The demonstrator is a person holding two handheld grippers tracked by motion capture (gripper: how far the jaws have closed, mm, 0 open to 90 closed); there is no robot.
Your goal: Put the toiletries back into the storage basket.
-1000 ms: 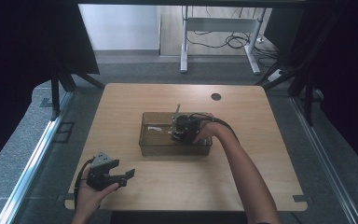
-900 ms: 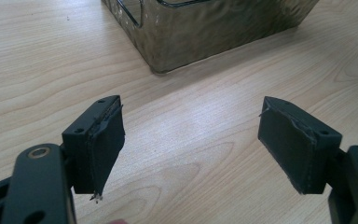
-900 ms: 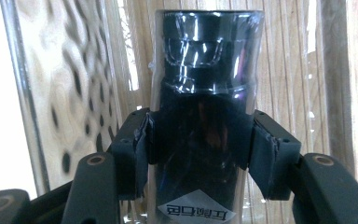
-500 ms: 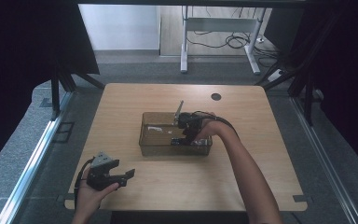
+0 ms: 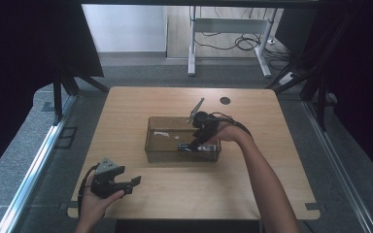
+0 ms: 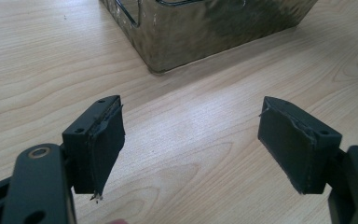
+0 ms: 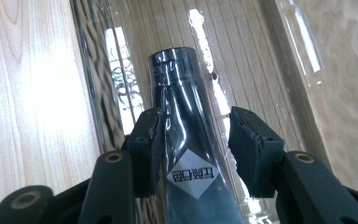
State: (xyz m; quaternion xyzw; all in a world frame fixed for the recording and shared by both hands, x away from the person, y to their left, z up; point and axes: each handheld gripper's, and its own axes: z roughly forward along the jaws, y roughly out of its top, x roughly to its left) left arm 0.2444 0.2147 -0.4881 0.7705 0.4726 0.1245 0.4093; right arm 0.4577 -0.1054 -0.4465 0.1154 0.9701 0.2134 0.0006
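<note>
Bottle (image 7: 186, 140) label shows between right tool (image 7: 193, 140) pads inside bin (image 5: 160, 150).

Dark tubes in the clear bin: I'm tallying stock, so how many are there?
1 that I can make out: the dark tube lies in the clear bin by its near right wall, between the right claw pads. Glare on the bin may hide others.
</note>
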